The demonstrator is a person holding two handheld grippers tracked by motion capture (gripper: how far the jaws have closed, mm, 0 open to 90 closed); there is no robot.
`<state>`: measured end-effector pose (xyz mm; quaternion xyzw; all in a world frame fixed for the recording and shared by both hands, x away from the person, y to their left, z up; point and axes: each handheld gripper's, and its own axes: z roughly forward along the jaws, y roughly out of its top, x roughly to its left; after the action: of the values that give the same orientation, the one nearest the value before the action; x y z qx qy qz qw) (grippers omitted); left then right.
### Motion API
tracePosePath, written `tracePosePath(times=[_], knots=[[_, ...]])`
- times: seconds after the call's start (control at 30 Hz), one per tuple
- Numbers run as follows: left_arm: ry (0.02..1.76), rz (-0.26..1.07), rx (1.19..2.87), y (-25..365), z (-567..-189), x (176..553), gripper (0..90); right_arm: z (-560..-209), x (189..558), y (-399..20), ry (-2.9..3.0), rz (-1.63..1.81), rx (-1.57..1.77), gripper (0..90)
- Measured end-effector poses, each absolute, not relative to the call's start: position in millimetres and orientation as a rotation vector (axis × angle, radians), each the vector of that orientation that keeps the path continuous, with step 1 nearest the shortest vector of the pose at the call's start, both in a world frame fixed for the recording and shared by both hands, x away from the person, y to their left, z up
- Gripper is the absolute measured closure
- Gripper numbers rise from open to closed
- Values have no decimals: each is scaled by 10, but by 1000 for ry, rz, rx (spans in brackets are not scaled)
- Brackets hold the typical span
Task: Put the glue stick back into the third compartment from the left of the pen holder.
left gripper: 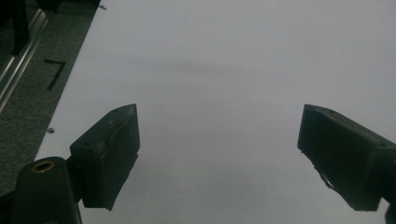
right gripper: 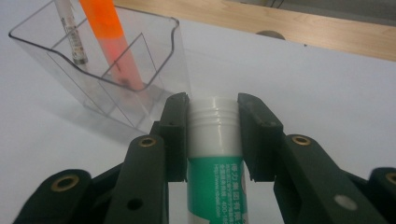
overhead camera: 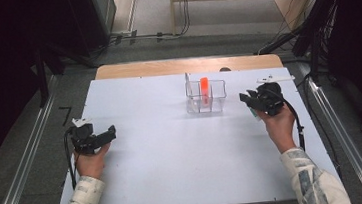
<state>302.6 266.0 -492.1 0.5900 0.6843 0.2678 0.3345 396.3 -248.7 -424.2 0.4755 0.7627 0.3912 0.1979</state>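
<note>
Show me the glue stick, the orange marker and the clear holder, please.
glue stick [right gripper: 215,186]: right gripper view, green label.
orange marker [right gripper: 108,28]: right gripper view, upper barrel.
clear holder [overhead camera: 219,103]: high view, right wall.

In the right gripper view the glue stick [right gripper: 215,154] runs off the bottom edge; its green label print is too small to read. The white pen [right gripper: 70,32] and orange marker [right gripper: 109,35] are cut off at the top. In the high view the glue stick is possibly hidden behind the right gripper [overhead camera: 255,101].
</note>
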Motion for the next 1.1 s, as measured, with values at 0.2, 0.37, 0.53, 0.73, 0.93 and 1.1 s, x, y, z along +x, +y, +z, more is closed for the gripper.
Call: tracePosePath(times=[0.2, 0.37, 0.53, 0.73, 0.93, 1.1], knots=[[1787, 700, 1537, 2660, -4922, 3028, 132, -4163, 4049, -2385, 2132, 1104, 1319, 633], [1784, 701, 1537, 2660, -4922, 3030, 132, -4053, 4154, -2282, 2119, 1127, 1318, 634], [1785, 700, 1535, 2665, -4919, 3026, 132, -3961, 4265, -2110, 2123, 1137, 1298, 633], [1784, 700, 1532, 2676, -4920, 3027, 132, -3906, 4375, -1936, 2131, 1140, 1288, 633], [1781, 698, 1535, 2673, -4918, 3028, 133, -3861, 4463, -1829, 2129, 1134, 1287, 633], [1781, 699, 1536, 2671, -4920, 3030, 133, -3850, 4534, -1765, 2129, 1128, 1294, 633]])
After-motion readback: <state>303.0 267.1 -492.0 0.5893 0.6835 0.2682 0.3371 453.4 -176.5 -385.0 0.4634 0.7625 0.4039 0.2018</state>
